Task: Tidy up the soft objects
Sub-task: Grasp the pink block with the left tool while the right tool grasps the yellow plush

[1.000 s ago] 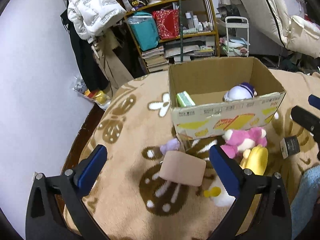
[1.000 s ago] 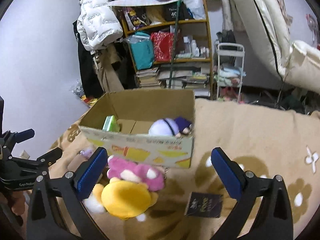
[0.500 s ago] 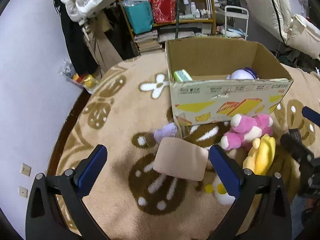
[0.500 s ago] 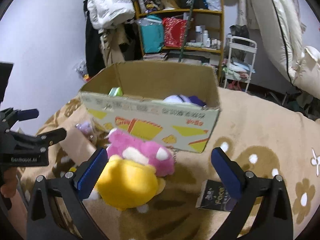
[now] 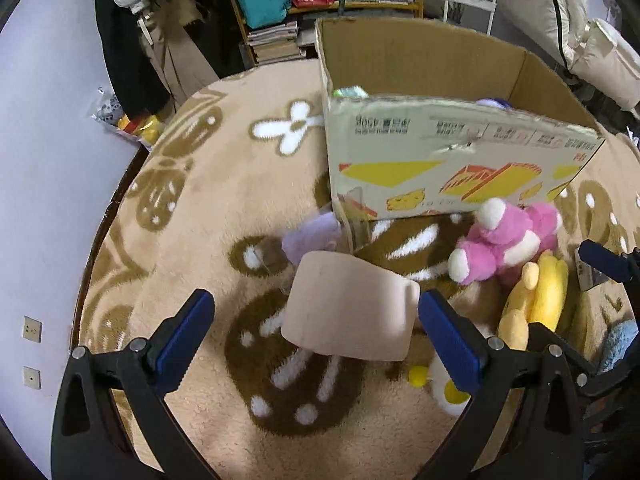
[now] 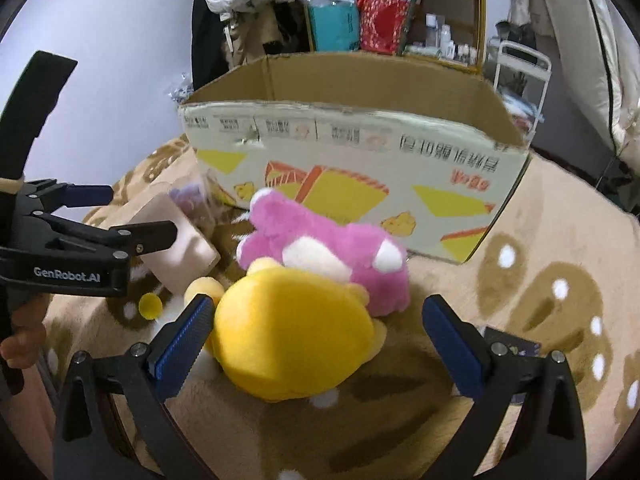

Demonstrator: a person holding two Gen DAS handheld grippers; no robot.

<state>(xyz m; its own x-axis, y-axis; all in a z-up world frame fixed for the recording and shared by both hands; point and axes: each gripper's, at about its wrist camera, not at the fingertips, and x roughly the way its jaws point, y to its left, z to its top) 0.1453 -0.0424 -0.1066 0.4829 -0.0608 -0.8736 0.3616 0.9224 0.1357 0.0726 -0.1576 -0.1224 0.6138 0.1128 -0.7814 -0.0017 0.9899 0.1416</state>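
A beige foam block [image 5: 350, 307] lies on the patterned blanket between the open fingers of my left gripper [image 5: 318, 338]; its right edge is close to the right pad. A small lilac soft toy [image 5: 313, 237] sits just beyond it by the cardboard box [image 5: 440, 168]. A yellow plush [image 6: 294, 330] fills the gap of my open right gripper [image 6: 316, 344], near the left pad. A pink plush [image 6: 328, 254] lies behind it against the box [image 6: 360, 176]. Both plushes show in the left view, pink plush [image 5: 506, 240] and yellow plush [image 5: 538, 300]. My left gripper [image 6: 86, 234] appears at left in the right view.
The box holds a green packet [image 5: 350, 92] and a purple-white toy [image 5: 494, 102]. A dark card [image 6: 514, 346] lies on the blanket [image 5: 200, 208] at right. A blue cloth [image 5: 618, 344] is at the far right. Shelves [image 6: 392, 20] and hanging coats stand behind. A hand [image 6: 20, 344] holds the left gripper.
Both grippers have moved forward and down toward the blanket. The foam block now sits between the left fingers and the yellow plush between the right fingers. Both stay open.
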